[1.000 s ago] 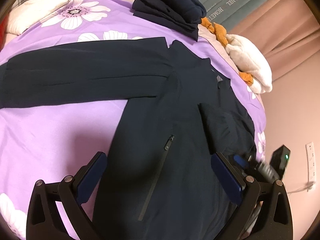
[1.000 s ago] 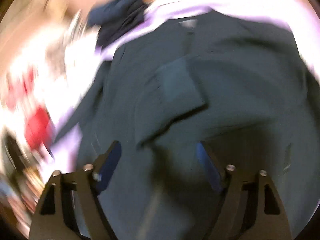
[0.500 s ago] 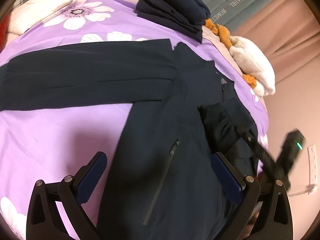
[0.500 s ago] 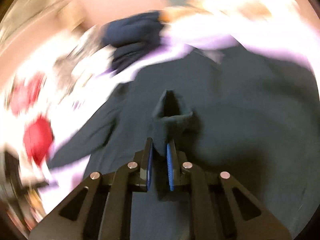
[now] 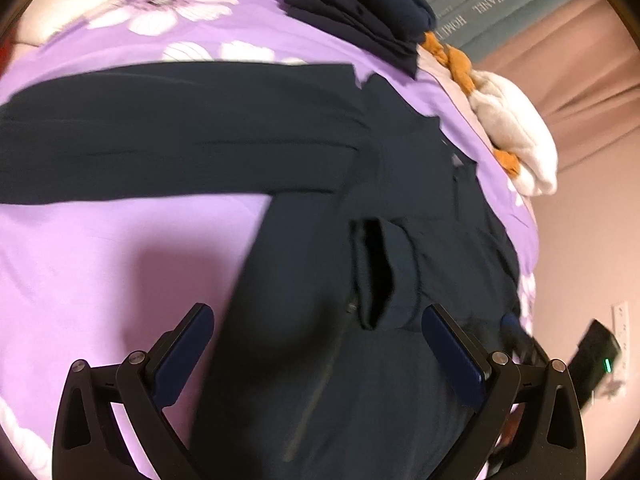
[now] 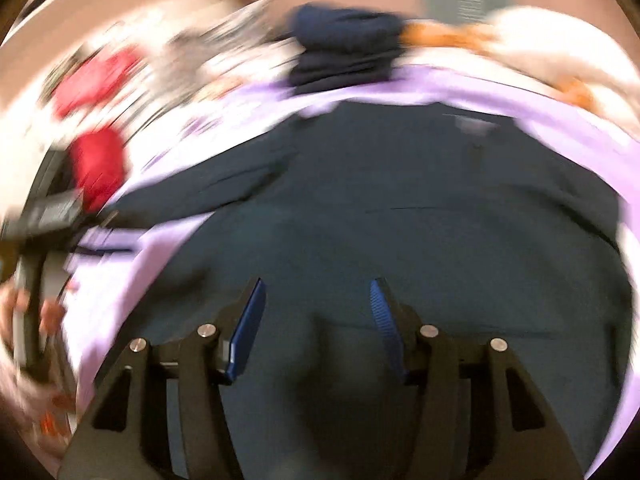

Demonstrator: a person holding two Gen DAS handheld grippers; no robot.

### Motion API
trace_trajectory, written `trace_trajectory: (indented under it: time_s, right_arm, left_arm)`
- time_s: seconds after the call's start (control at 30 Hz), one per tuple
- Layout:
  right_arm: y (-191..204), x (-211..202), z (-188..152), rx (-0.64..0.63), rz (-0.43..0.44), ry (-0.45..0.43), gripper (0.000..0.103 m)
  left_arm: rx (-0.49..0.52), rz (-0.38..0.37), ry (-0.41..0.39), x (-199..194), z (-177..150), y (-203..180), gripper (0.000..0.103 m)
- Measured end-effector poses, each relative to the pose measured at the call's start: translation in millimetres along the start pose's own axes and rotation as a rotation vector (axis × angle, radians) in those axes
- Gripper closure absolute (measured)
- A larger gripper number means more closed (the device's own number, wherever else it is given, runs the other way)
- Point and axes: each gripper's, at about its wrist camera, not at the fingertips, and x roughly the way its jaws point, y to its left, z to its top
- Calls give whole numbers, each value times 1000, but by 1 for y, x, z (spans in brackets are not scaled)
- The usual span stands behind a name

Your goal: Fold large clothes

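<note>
Bed: a purple flowered bedspread (image 5: 100, 248) carries everything; pink curtains hang behind it.
Jacket: the dark jacket (image 5: 320, 360) lies flat across the middle of the bedspread, one sleeve (image 5: 180, 132) stretched straight out to the jacket's left.
Folded sleeve: the other sleeve now lies over the jacket's chest, its cuff (image 5: 376, 272) near the zip; a second ago it sat further to the side.
Folded pile: dark clothes (image 5: 360, 12) beyond the jacket's collar.
Right hand-held gripper (image 6: 316, 320): jaws have just been opening, nothing between them, above the jacket body; cuff let go.
Left hand-held gripper (image 5: 320, 344): spread wide, empty, over the jacket's hem.
Meaning: one sleeve appears folded in; the outstretched one likely comes next.
</note>
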Motion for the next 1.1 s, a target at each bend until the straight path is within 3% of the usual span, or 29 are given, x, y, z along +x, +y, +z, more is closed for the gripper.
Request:
trace_trajectory:
  time_s: [0.03,0.1,0.2,0.37,0.57,0.6,0.63,0.67,0.8,0.9,1.0,1.1]
  right_arm:
    - [-23,-2,4,61,-28,-10,48]
    - [-96,-17,6,309,-104,-67,46]
    - [-172,-31,9,534,-191,-155,44]
    - [-236,-17,35,662,-251,-196,32]
    - [-269,25,57,679,-282,-108,30]
    - [-266,32,58,662,-295,-90,41]
    - [-263,33,52,647,-286,-82,76]
    - [-264,40,55,607,-264,-63,89]
    - [-268,32,50,552,-293,-100,98]
    - [-309,18,39,701,-208,-150,98]
    - [-345,11,26,819,-219,-175,98]
    - [-362,17,10,871,-232,-140,94]
  left_arm:
    - [8,-15,19,5,0,-4,0]
    - [23,-40,48,15,0,-10,0]
    - [50,-36,77,36,3,-23,0]
    - [91,-30,110,59,6,-40,0]
    - [120,-9,112,76,11,-47,2]
    - [136,-2,110,78,10,-50,5]
    - [153,2,106,79,9,-52,6]
    - [168,8,107,81,9,-53,11]
    - [238,42,106,91,9,-69,14]
    - [288,73,108,101,12,-82,14]
    - [350,108,111,118,19,-102,14]
    - [373,139,106,123,24,-106,14]
